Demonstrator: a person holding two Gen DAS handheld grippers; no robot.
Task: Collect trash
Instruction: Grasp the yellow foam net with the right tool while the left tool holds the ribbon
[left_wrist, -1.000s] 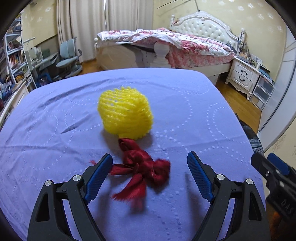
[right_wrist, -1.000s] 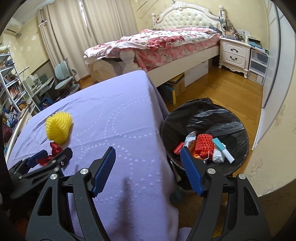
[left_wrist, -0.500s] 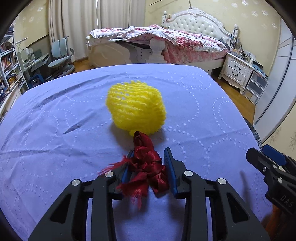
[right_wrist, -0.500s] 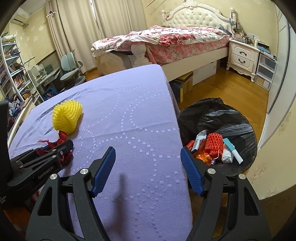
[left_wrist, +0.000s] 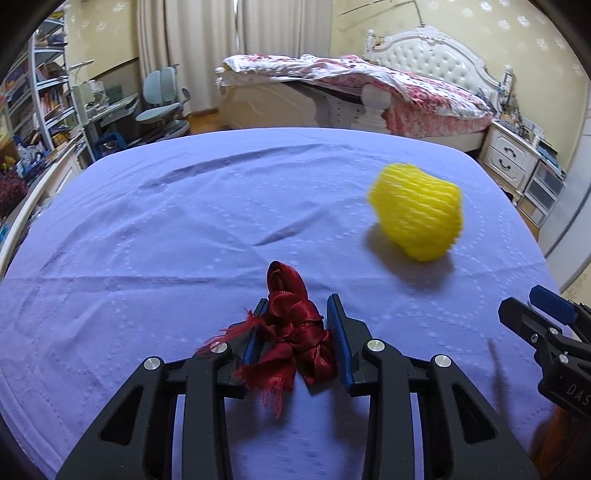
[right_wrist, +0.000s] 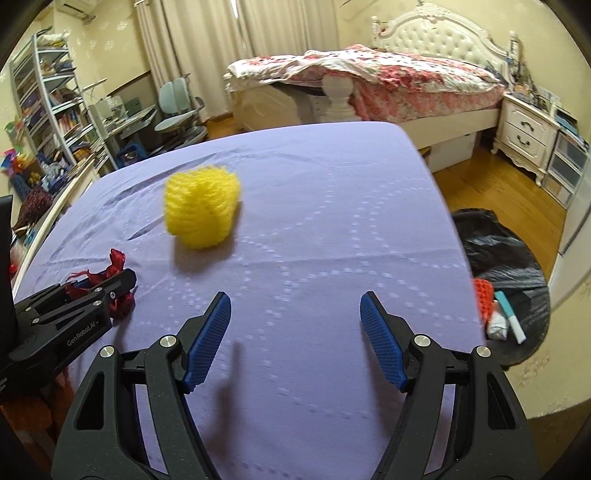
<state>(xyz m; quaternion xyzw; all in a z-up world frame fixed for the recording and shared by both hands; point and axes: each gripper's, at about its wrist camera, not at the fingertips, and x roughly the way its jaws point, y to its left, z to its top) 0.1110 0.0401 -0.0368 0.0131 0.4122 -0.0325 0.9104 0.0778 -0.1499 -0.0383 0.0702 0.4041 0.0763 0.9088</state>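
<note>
My left gripper (left_wrist: 295, 325) is shut on a crumpled dark red ribbon (left_wrist: 291, 328), held just above the purple tablecloth (left_wrist: 147, 229). The ribbon also shows at the left of the right wrist view (right_wrist: 114, 266). A yellow foam net (left_wrist: 419, 212) lies on the cloth, up and right of the left gripper; in the right wrist view the net (right_wrist: 201, 208) is ahead and left of my right gripper (right_wrist: 295, 332), which is open and empty over the cloth.
A black-lined trash bin (right_wrist: 506, 280) with several pieces of trash stands on the wood floor past the table's right edge. A bed (right_wrist: 388, 85), a nightstand (right_wrist: 528, 136), a desk chair (right_wrist: 181, 110) and shelves (right_wrist: 48, 110) lie beyond.
My left gripper closed on the red ribbon and carried it left, away from the yellow net. My right gripper swung left from the bin toward the table and stayed open.
</note>
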